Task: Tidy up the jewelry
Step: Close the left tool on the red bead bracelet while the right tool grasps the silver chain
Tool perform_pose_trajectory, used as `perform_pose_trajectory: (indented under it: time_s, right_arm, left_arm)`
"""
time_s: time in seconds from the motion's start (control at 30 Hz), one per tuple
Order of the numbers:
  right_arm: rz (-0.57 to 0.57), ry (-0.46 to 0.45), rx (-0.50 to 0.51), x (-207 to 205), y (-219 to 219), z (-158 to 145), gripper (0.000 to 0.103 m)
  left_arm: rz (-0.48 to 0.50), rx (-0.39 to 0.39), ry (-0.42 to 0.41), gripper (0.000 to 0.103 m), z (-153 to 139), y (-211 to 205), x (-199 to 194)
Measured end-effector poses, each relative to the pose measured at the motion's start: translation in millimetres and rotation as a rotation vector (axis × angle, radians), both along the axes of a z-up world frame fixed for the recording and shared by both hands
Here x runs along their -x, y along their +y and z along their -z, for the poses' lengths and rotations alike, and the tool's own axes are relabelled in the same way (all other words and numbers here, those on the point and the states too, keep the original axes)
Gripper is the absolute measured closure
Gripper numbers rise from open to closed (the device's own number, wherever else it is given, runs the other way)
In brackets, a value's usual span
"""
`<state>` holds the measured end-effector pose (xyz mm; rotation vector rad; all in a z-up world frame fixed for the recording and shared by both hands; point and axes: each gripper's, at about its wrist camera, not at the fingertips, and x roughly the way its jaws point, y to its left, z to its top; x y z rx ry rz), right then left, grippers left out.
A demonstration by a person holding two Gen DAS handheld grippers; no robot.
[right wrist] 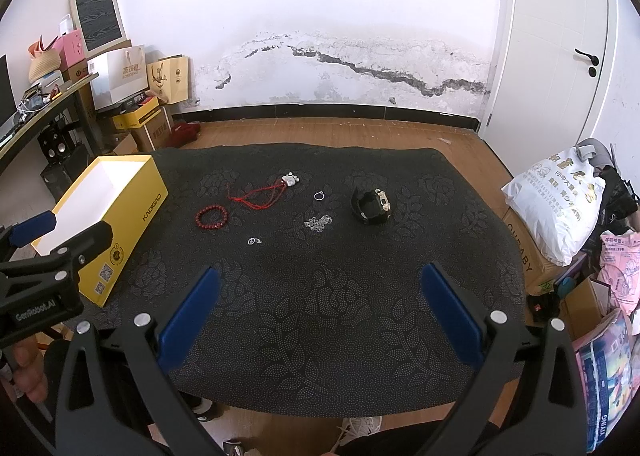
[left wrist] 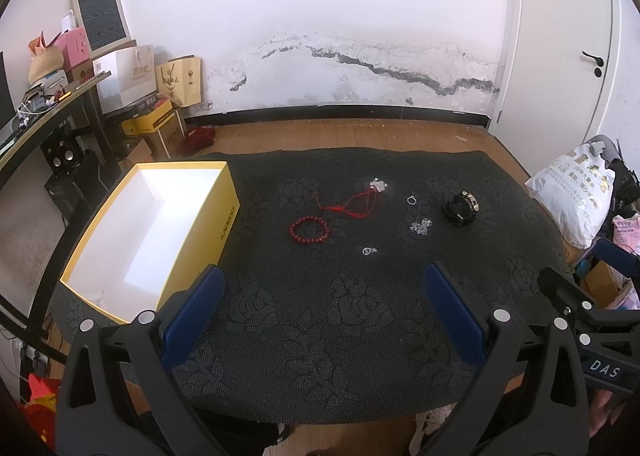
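Left tongs (left wrist: 320, 296) gape wide above the dark counter (left wrist: 304, 336). Yellow box (left wrist: 200, 240) sits left of the red bead bracelet (left wrist: 309, 230); black watch (left wrist: 460, 208) lies right of it.

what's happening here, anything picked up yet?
Nothing yet. A person holds the left gripper and right gripper open above the dark floral-patterned mat. The red beaded bracelet, red cord necklace, silver chain and black watch lie loose on it. The open yellow cardboard box looks empty.
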<state>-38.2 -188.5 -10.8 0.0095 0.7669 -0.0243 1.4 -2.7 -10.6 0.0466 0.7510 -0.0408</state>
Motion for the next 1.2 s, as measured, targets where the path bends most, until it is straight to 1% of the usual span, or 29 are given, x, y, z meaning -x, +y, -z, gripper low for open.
perform_pose_trajectory:
  time_s: [0.17,0.37,0.43,0.57,0.7,0.73,0.83,0.93,1.03,1.13,1.2]
  right_arm:
    - [0.002,0.014,-0.001,-8,0,5,0.006]
    - [0.002,0.044,-0.014,-28,-9,29,0.006]
    - [-0.003,0.049,-0.016,-36,-15,41,0.006]
    - [-0.025,0.055,-0.004,-57,-17,64,0.006]
    - [-0.053,0.06,0.013,-85,-17,92,0.006]
    - [-0.057,0.062,0.013,-92,-17,98,0.006]
    - [-0.063,0.073,0.004,-115,-18,121,0.006]
    - [-0.058,0.097,-0.026,-138,-22,145,0.006]
    - [-0.064,0.141,-0.06,-161,-25,167,0.006]
    - [-0.095,0.159,-0.041,-182,-20,183,0.006]
    - [-0.131,0.163,-0.03,-199,-14,193,0.006]
  left_arm:
    - [-0.005,0.001,0.029,0.005,14,-1,-9]
    - [-0.017,0.004,0.066,0.005,38,10,-28]
    - [-0.02,0.01,0.079,0.005,49,13,-37]
    - [-0.01,0.017,0.114,0.005,81,15,-61]
    - [-0.004,0.005,0.166,0.005,121,15,-88]
    - [-0.008,0.008,0.184,0.005,133,17,-97]
    - [-0.018,0.031,0.224,0.005,157,20,-120]
    - [-0.024,0.049,0.232,0.005,174,22,-140]
    - [-0.011,0.048,0.229,0.005,189,19,-163]
    - [0.005,0.032,0.228,0.005,203,13,-184]
    - [0.014,0.025,0.247,0.005,211,11,-192]
